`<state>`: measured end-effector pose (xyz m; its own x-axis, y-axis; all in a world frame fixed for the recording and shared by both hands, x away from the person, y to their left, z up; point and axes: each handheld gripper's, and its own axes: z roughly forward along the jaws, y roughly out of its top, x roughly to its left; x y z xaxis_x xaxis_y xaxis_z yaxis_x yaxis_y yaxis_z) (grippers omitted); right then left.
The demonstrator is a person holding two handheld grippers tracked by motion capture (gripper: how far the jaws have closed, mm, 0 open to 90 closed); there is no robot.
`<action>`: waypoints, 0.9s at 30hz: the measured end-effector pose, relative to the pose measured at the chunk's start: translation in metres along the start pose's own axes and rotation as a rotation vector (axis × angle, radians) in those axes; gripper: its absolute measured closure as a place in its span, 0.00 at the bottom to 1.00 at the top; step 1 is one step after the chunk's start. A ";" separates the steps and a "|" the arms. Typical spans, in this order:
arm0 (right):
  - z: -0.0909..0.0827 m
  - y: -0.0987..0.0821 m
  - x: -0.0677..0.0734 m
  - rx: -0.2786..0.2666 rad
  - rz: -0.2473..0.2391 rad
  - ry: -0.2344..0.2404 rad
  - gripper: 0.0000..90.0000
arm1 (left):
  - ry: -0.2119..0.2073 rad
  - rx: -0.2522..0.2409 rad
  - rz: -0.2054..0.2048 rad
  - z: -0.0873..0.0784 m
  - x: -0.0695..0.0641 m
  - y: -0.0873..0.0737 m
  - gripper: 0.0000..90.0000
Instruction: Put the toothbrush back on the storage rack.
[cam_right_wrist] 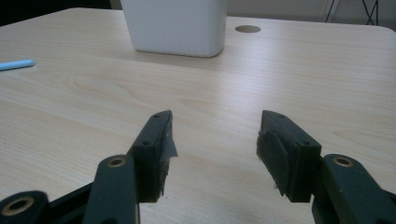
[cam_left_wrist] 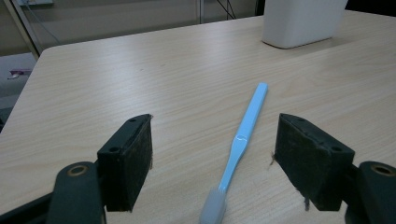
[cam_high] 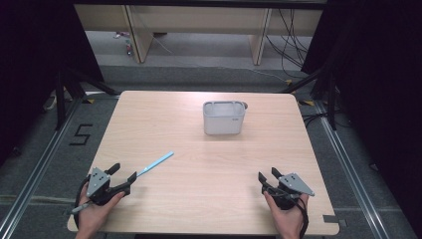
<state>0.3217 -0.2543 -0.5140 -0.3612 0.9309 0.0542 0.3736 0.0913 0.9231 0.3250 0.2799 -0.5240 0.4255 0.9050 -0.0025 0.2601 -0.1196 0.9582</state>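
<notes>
**Brush between open jaws**

The left gripper is wide open and holds nothing. A blue toothbrush lies flat on the table, its bristle end between the jaws but touching neither. Its handle points away from them. The right gripper is open too, with bare table between its jaws. A white box stands far ahead of both grippers.

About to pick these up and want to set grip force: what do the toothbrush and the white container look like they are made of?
Toothbrush: probably hard plastic, a smooth, faintly glossy light blue handle with a moulded neck; pale bristles at the near end, blurred. White container: likely matte plastic, with even, slightly translucent walls and rounded corners; ceramic cannot be ruled out. Both lie on a table with a pale wood-grain surface, possibly laminate.
</notes>
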 end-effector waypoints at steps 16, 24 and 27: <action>0.001 0.000 0.002 0.015 0.026 0.006 0.49 | -0.007 -0.002 -0.043 0.001 0.004 0.001 0.37; 0.002 0.000 -0.001 0.013 0.015 0.017 0.49 | -0.014 0.022 -0.036 0.000 0.004 0.013 0.42; 0.001 0.000 -0.001 0.022 0.013 0.022 0.49 | -0.015 0.074 -0.040 0.002 0.003 0.020 0.43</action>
<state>0.3232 -0.2550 -0.5140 -0.3745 0.9243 0.0743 0.3968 0.0873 0.9137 0.3335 0.2794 -0.5053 0.4267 0.9033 -0.0451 0.3398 -0.1139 0.9336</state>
